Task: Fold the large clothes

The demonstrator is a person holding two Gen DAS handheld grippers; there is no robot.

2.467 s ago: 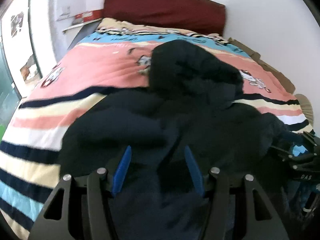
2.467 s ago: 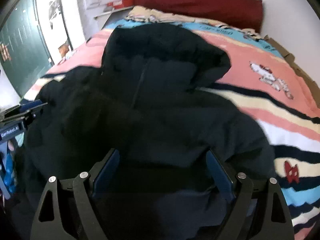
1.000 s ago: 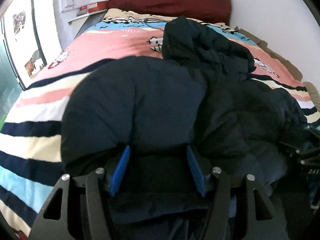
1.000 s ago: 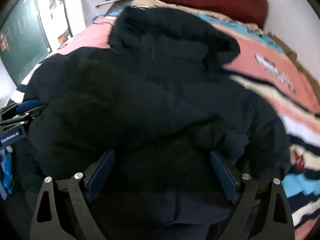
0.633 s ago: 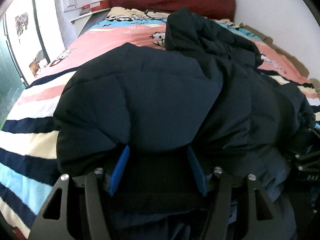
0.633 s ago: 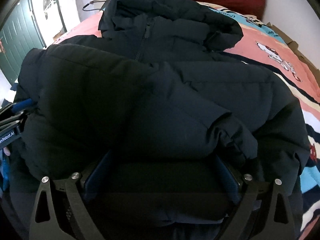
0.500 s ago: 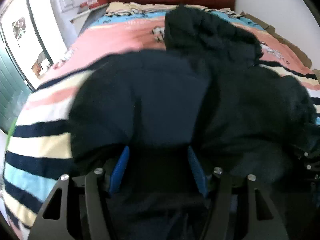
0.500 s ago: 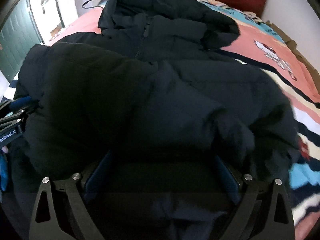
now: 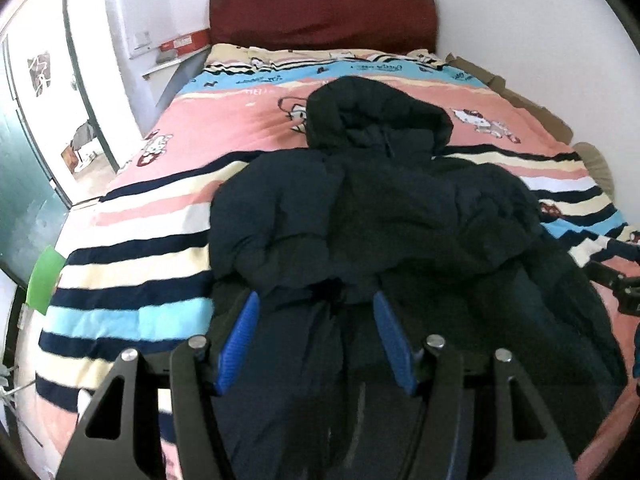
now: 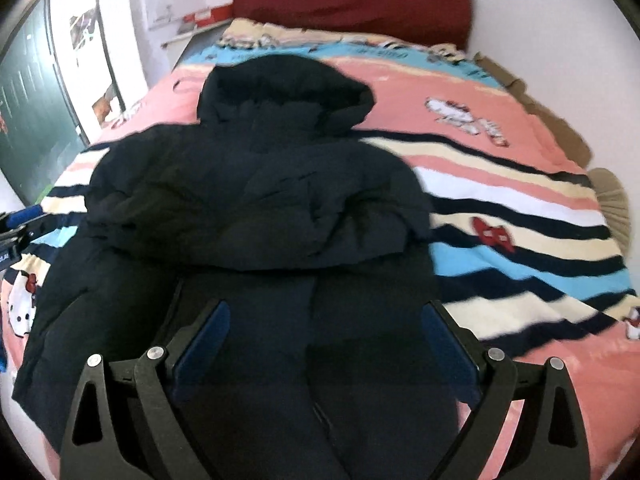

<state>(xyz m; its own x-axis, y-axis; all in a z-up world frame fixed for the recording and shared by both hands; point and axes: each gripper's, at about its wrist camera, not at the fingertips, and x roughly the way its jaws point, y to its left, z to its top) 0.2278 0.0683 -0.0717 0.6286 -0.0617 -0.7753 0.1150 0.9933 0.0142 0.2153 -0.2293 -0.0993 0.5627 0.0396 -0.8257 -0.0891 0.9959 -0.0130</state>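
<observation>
A dark navy hooded puffer jacket point(image 9: 392, 208) lies front up on the striped bed cover point(image 9: 140, 240), hood point(image 9: 376, 116) toward the headboard. Both sleeves are folded in across its chest, one seen as the left sleeve point(image 9: 272, 216), the other as the right sleeve point(image 10: 360, 216). My left gripper point(image 9: 316, 340) hovers open above the jacket's lower part, blue pads bare. Over the same lower part point(image 10: 312, 360) my right gripper point(image 10: 324, 336) stands wide open with nothing pressed between its pads. Each gripper shows at the edge of the other's view.
A dark red headboard point(image 9: 320, 16) and white wall close the far end. A shelf with a red box point(image 9: 184, 46) is at the far left, near a green door point(image 9: 24, 200). Cardboard point(image 9: 520, 96) lines the bed's right side against the wall.
Both grippers have drawn back and up from the jacket. The bulky sleeves that bulged right at the fingers now lie folded across the jacket's chest, farther away.
</observation>
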